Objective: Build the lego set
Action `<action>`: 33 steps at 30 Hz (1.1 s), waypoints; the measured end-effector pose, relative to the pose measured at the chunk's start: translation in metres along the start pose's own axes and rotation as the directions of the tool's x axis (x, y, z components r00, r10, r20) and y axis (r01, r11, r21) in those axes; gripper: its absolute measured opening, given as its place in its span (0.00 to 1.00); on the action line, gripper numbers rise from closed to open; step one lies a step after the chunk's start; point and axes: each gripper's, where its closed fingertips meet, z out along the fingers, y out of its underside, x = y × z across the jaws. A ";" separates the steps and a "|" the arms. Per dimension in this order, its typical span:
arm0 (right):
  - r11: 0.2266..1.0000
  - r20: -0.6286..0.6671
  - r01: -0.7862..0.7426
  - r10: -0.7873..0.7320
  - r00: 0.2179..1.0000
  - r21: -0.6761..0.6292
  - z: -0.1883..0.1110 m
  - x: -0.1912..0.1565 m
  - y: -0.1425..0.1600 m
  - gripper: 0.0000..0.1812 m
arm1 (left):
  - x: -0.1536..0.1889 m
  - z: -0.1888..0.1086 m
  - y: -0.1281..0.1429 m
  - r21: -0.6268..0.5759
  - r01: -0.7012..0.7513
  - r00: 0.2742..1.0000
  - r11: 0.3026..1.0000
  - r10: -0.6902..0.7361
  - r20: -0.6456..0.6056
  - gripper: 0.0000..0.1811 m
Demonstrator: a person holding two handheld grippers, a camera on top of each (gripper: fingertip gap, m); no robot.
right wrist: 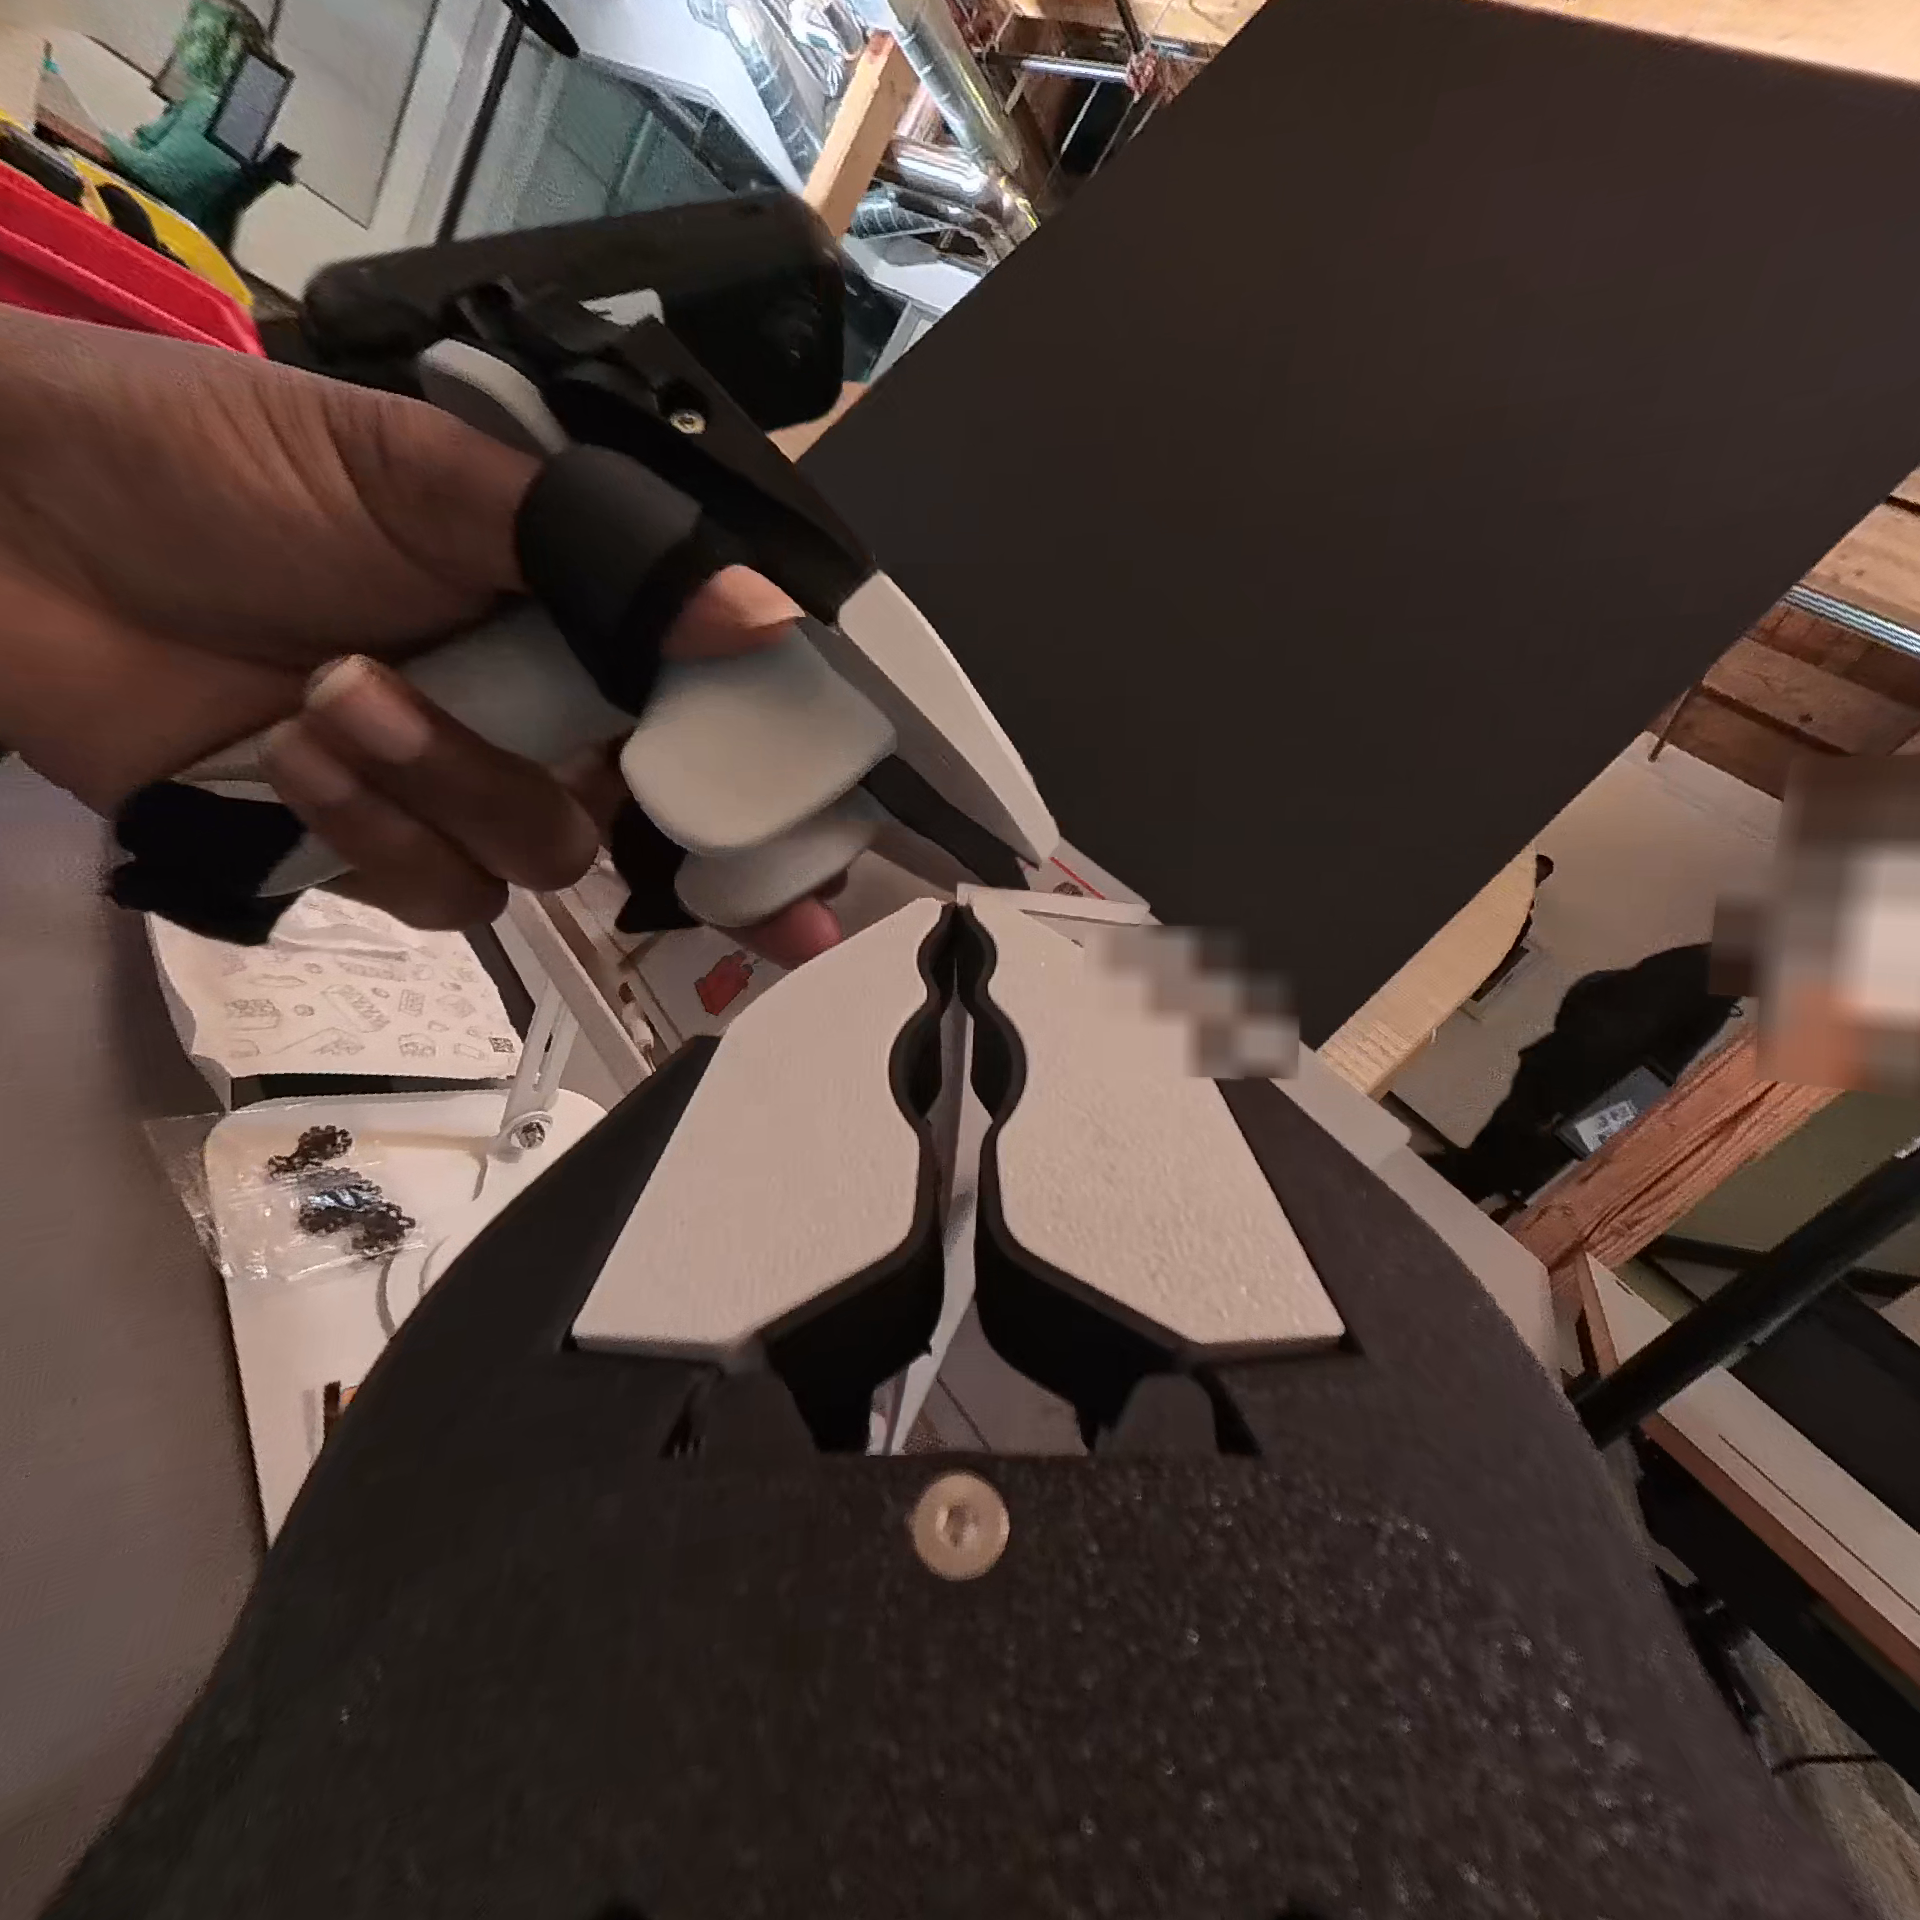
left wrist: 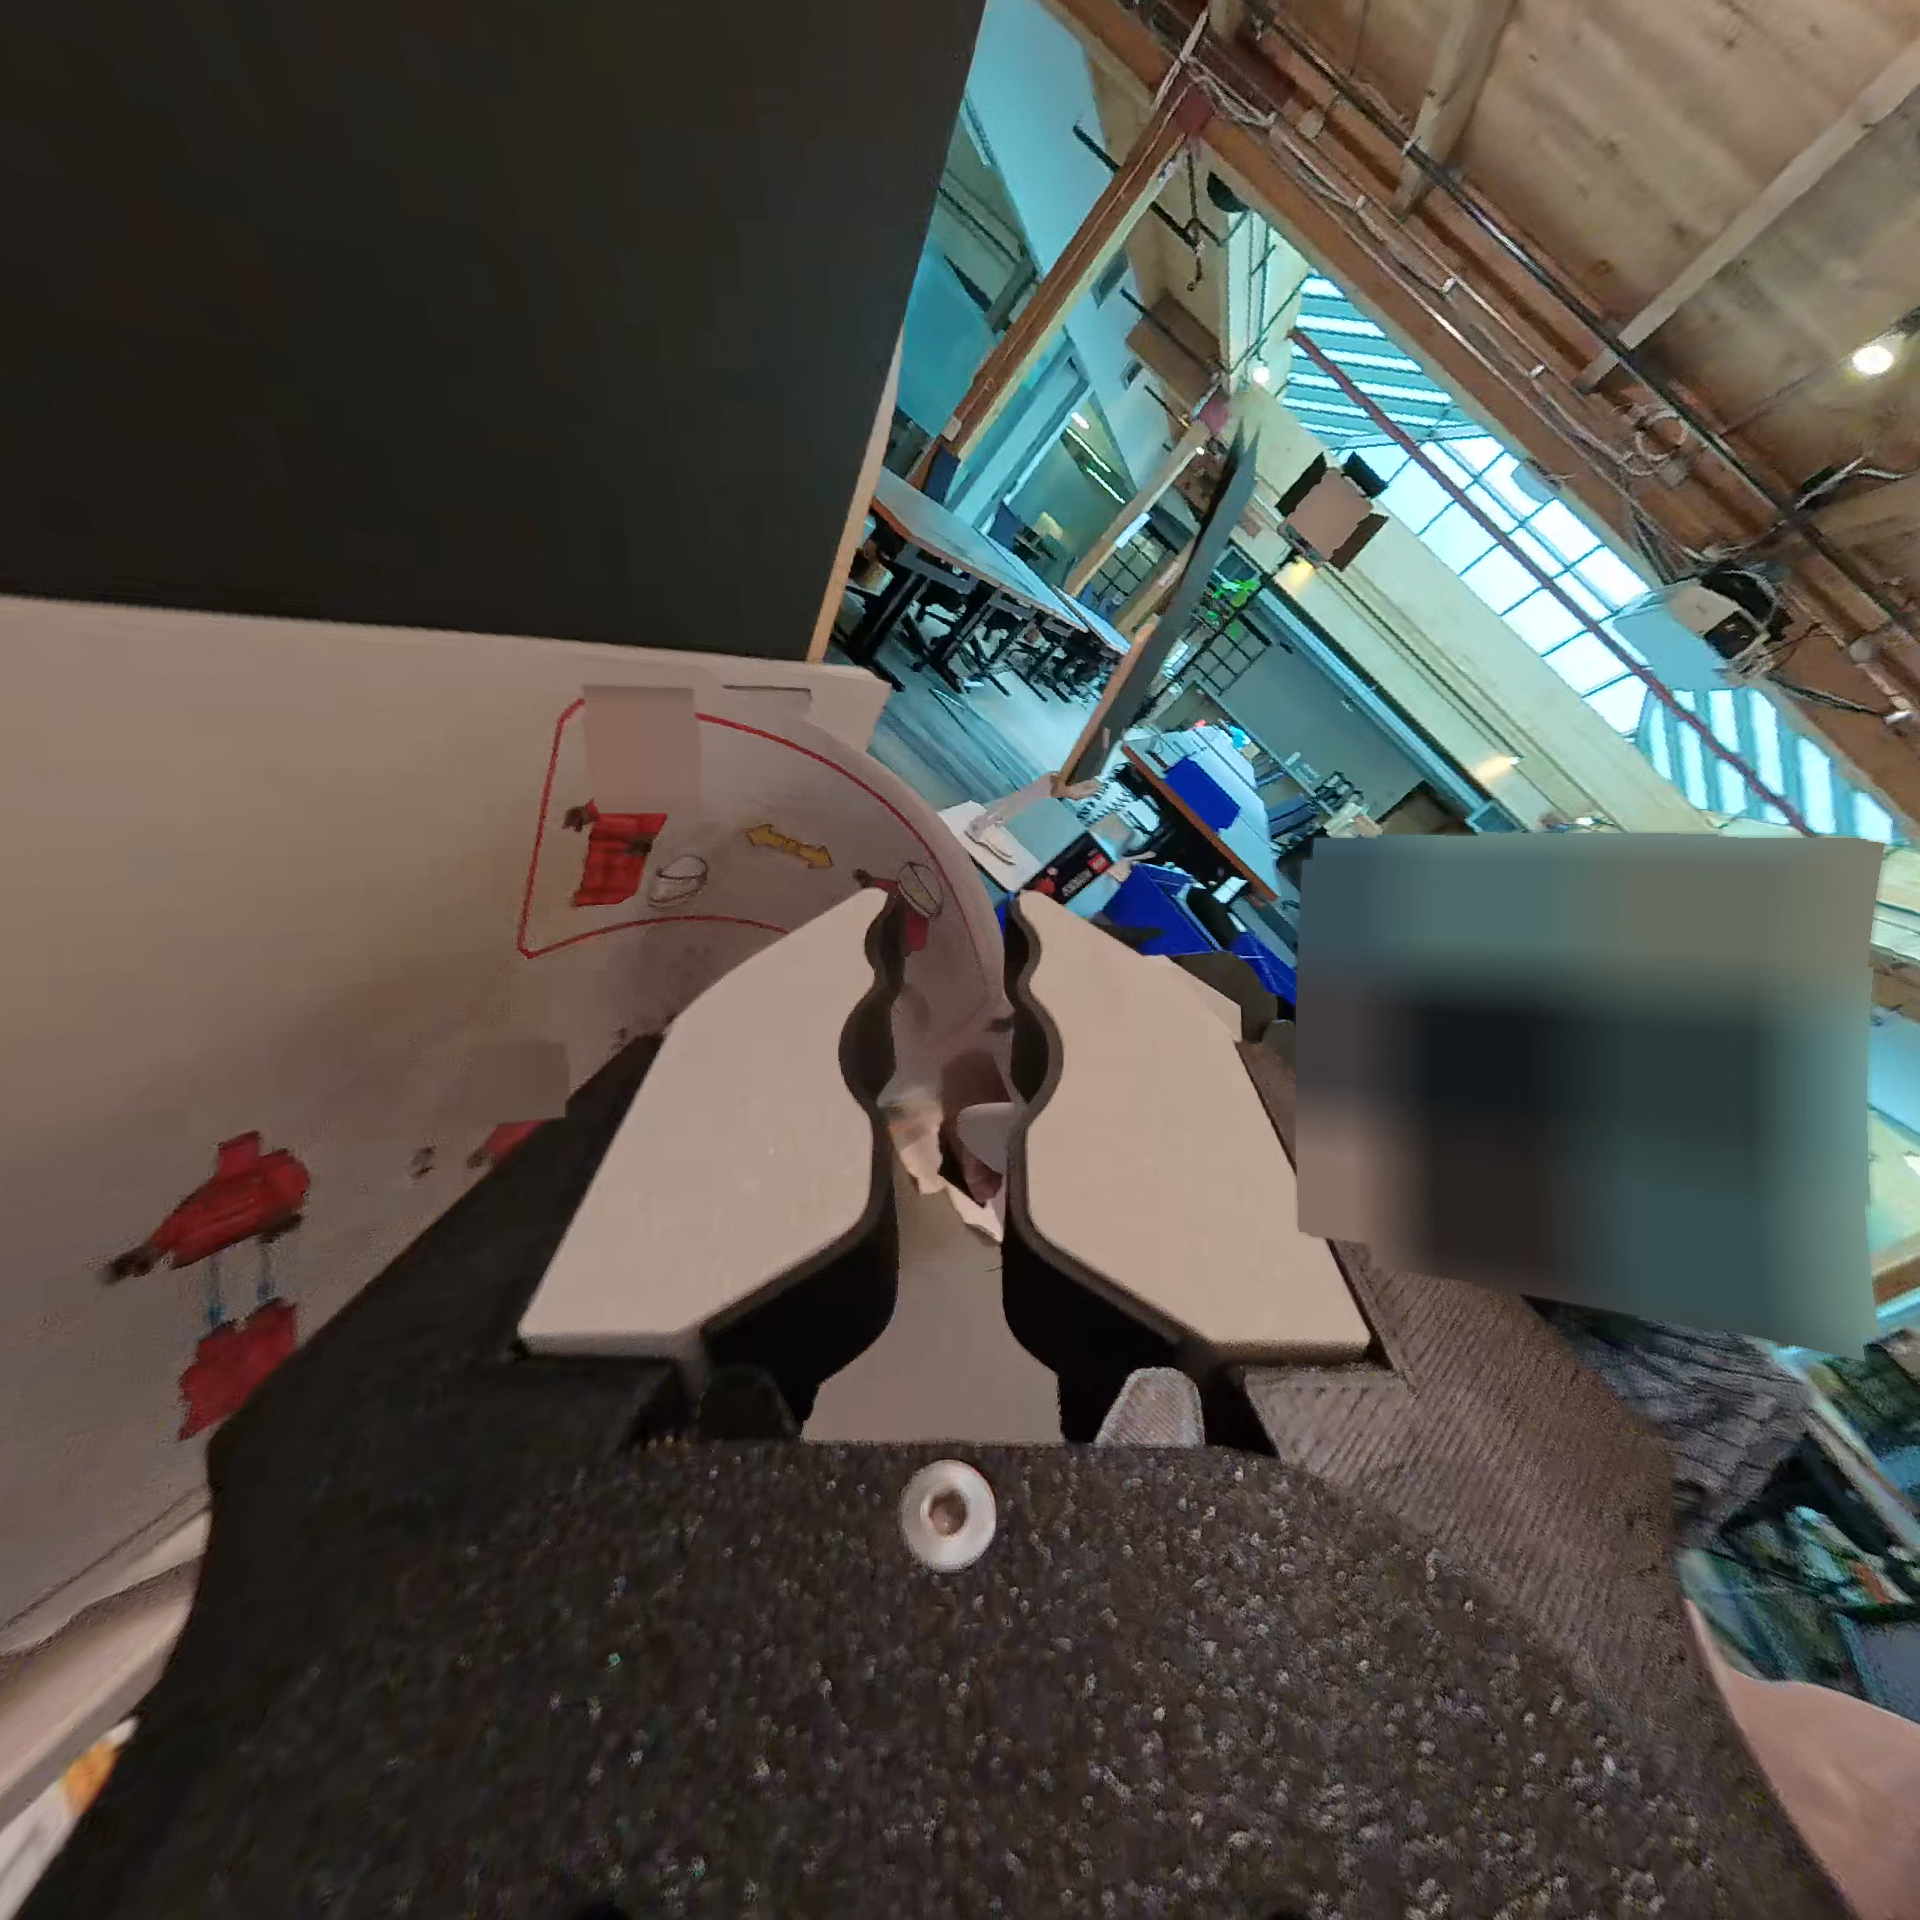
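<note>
We have the left gripper [left wrist: 951, 914] with jaws slightly apart, a curled page of the booklet [left wrist: 727, 831] running between them; whether they pinch it we cannot tell. In the right wrist view the right gripper [right wrist: 961, 920] has its jaws pressed nearly together at the tips, with a thin white sheet edge in the gap, probably the same booklet [right wrist: 1081, 914]. The left gripper [right wrist: 1023, 847] shows there too, held in a hand [right wrist: 312, 623], its tip touching or just beside the page directly ahead of the right jaws.

Parts: a clear bag [right wrist: 312, 1205] of small dark pieces lies on the white surface [right wrist: 312, 1382], below-left of the right jaws, with a printed paper bag [right wrist: 343, 997] behind it. No bricks assembled in view.

Judgement: we are at the instructions step. Both jaws meet at the page edge, and the bag lies nearer the left hand's side.
</note>
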 end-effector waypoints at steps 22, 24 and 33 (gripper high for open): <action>1.000 -0.100 -0.024 0.023 0.995 -0.011 -0.021 0.018 0.004 0.07 | -0.010 -0.015 0.003 -0.052 -0.179 0.977 0.982 0.184 0.109 0.00; 0.997 -0.063 -0.075 0.073 0.995 -0.031 -0.028 0.013 0.002 0.13 | -0.009 -0.029 0.002 -0.107 -0.281 0.942 0.954 0.295 0.160 0.00; 0.949 0.152 -0.113 0.163 0.975 -0.294 0.005 -0.067 0.017 0.44 | 0.011 -0.071 -0.030 -0.163 -0.380 0.887 0.911 0.408 0.216 0.00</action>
